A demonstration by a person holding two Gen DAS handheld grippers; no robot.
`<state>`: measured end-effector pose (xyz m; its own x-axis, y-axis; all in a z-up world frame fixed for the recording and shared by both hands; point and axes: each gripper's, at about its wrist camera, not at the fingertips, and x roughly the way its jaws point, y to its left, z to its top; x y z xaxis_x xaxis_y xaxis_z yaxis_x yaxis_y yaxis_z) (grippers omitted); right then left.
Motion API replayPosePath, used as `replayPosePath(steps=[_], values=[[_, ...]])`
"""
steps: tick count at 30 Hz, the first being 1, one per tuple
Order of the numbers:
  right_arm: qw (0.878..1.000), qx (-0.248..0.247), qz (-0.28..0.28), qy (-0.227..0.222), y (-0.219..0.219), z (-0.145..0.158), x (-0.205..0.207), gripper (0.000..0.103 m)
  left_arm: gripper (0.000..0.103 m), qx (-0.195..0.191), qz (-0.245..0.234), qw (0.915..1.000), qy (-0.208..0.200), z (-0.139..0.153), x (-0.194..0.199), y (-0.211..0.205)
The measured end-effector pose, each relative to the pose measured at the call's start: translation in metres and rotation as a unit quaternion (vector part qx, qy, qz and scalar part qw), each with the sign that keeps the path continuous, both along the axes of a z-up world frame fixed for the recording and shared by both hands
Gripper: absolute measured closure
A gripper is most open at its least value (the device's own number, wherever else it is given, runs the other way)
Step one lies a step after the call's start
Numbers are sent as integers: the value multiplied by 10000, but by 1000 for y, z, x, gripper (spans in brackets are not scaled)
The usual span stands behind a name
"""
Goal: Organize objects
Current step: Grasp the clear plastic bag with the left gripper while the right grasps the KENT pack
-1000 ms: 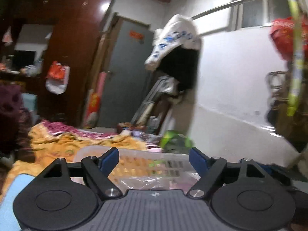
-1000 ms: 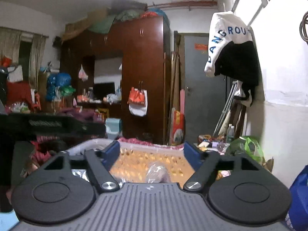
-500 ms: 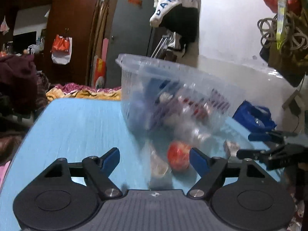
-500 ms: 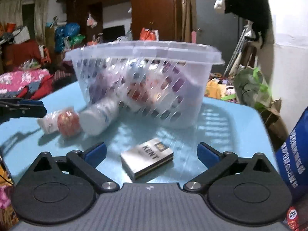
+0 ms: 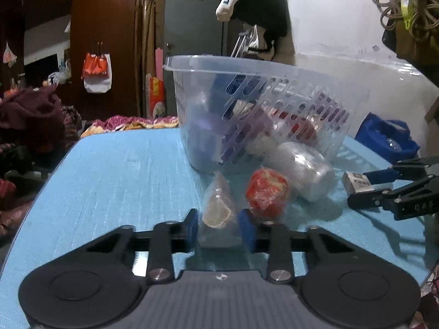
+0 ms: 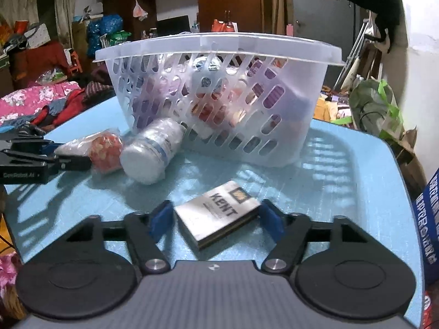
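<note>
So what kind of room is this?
Probably a lived-in bedroom: a dark wooden wardrobe, heaped bedding and clothes, and a blue table holding a plastic basket.
</note>
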<state>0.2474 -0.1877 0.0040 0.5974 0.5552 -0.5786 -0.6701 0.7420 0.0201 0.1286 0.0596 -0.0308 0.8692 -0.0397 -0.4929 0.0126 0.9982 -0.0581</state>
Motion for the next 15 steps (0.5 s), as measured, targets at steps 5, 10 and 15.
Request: replayPosePath(steps=[5, 10, 15], values=[[9996, 229, 20, -166, -5, 3, -5, 34, 67, -205, -55, 9986, -478, 2, -12, 4], [9955, 894, -40, -322, -23, 7, -11, 34, 67, -308, -72, 9961, -820, 2, -19, 7], [9904, 1243, -135, -596, -33, 7, -19, 34, 67, -349, -91, 9948, -947, 2, -21, 8]])
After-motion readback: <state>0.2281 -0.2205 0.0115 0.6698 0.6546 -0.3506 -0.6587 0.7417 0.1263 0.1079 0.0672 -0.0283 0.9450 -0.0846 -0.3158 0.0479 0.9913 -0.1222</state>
